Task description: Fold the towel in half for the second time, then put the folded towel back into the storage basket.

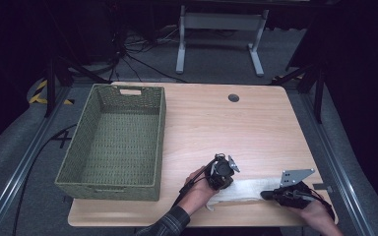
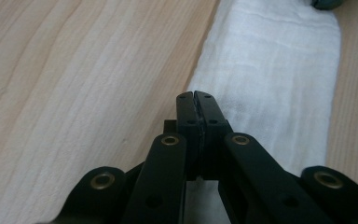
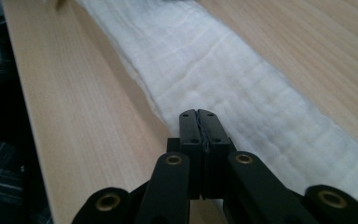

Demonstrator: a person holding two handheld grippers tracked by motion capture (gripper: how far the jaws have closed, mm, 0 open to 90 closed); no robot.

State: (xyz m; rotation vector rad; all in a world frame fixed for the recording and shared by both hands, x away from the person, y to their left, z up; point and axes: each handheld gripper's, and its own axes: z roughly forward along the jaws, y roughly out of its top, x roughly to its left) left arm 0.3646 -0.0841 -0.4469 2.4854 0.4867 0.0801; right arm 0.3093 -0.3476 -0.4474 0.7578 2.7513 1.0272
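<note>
Two claws down at the white cloth, folded into a long strip near the front edge of the tabletop, well to the right of the green woven basket. From the high view: left claw at the strip's left end, right claw at its right end, a hand behind each.

From the left gripper view: left claw clenched, jaws pressed together, tips over the strip's edge; cloth stretching away beyond. Whether a fold is pinched between them, impossible to tell.

From the right gripper view: right claw likewise clenched, tips at the near edge of the cloth, nothing visibly caught.

Judged step: smoothing or squaring the folded strip, or setting up a further fold. Next move probably calls for opening each claw, catching an end of the strip cleanly, then lifting both ends evenly to fold again or carry toward the basket.
</note>
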